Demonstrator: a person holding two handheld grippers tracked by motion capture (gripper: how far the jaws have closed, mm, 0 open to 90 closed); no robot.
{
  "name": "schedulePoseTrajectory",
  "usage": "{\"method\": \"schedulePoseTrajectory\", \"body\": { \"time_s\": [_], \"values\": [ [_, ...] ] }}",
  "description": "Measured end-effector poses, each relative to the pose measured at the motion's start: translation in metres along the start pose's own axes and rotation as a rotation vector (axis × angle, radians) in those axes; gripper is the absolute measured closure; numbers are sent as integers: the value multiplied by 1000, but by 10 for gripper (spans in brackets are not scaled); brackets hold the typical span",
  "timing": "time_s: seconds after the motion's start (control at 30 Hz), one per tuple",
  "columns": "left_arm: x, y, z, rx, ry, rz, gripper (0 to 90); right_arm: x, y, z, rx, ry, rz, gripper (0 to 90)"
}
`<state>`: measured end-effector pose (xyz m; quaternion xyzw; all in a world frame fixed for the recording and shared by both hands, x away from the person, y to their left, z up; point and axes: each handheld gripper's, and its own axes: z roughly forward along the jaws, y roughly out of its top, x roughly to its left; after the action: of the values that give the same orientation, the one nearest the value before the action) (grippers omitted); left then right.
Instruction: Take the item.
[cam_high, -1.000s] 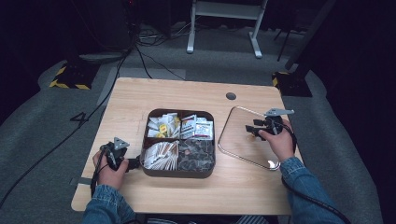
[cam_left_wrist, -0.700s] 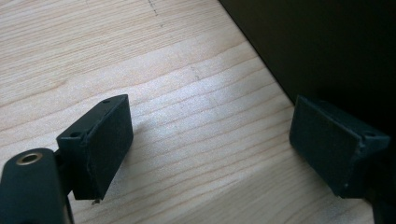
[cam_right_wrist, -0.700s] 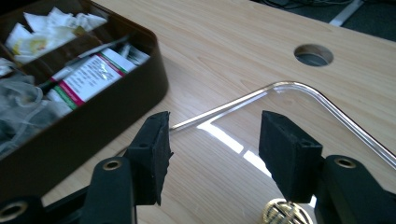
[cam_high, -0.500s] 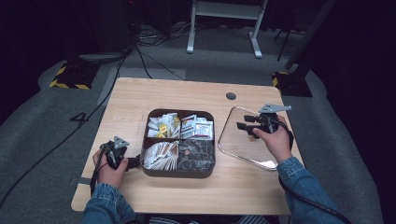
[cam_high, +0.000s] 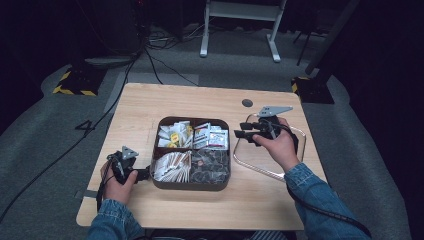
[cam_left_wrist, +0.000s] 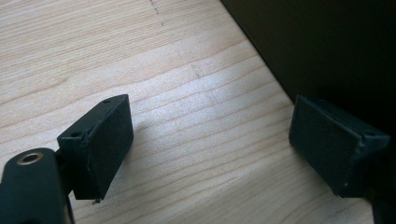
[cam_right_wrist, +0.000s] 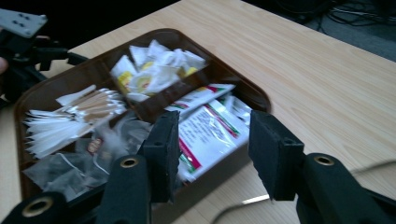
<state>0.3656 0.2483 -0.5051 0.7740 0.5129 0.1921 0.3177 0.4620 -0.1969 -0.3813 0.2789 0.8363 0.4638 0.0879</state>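
A brown compartment tray (cam_high: 192, 119) sits mid-table, holding yellow-white sachets (cam_high: 175, 134), red-white sachets (cam_high: 210, 135), paper-wrapped sticks (cam_high: 172, 165) and clear packets (cam_high: 210, 167). My left gripper (cam_high: 142, 175) rests low at the tray's left wall; in the left gripper view it (cam_left_wrist: 210, 135) is open over bare wood, its right pad near the dark wall (cam_left_wrist: 327, 46). My right gripper (cam_high: 240, 134) hovers at the tray's right edge, open and empty. In the right gripper view it (cam_right_wrist: 215, 135) faces the red-white sachets (cam_right_wrist: 210, 126).
A clear rounded lid with a shiny rim (cam_high: 270, 172) lies on the table right of the tray, under my right hand. A grey round grommet (cam_high: 247, 102) sits near the table's far edge. Bare wood (cam_high: 140, 107) spreads left of and behind the tray.
My right gripper has moved left from above the clear lid to the tray's right edge. The left gripper has stayed put.
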Motion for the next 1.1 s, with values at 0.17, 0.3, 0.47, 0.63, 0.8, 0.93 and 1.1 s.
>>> {"method": "schedulePoseTrajectory", "body": {
  "time_s": [0.17, 0.3, 0.47, 0.63, 0.8, 0.93, 1.1],
  "values": [
    [0, 0, 0, 0, 0, 0, 142, 19, 14, 16, 39, 18, -85, 580],
    [0, 0, 0, 0, 0, 0, 141, 32, 23, 29, 47, 61, -111, 600],
    [0, 0, 0, 0, 0, 0, 141, 50, 31, 45, 59, 108, -133, 612],
    [0, -1, -1, -1, 1, 0, 146, 67, 38, 63, 78, 143, -159, 623],
    [0, -1, -1, 0, 0, 1, 146, 83, 42, 81, 97, 175, -177, 622],
    [0, 0, 0, 0, -2, 1, 145, 94, 45, 94, 105, 194, -171, 605],
    [0, 0, 0, 1, -3, 0, 143, 104, 45, 112, 122, 205, -161, 585]
  ]
}}
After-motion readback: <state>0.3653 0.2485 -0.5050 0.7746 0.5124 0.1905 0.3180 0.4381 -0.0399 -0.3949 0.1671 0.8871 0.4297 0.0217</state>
